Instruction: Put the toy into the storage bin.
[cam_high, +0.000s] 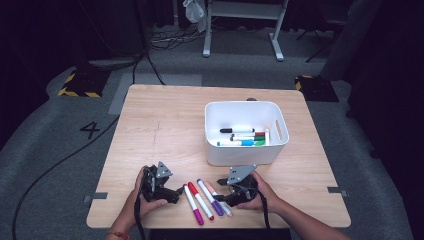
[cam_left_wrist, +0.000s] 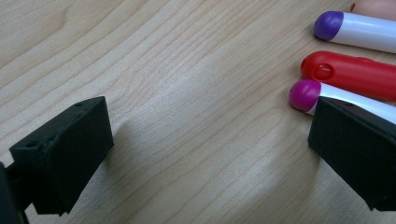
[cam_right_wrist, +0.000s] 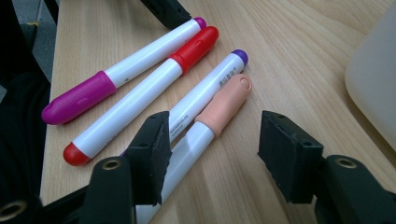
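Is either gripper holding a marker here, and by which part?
Neither. The right gripper stands open around the peach marker; the left gripper is open over bare table.

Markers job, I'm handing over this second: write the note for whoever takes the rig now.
Left gripper: open, resting on the table with nothing between its jaws, just left of the magenta marker.
Right gripper: open, jaws set either side of the peach-capped marker, pads not yet pressing on it.
On the table between the grippers: the magenta marker, red marker, purple marker and the peach-capped one, lying side by side.
Done: several markers already lie in the white bin.
Left: probably close on the peach-capped marker, carry it to the bin, then the other three.
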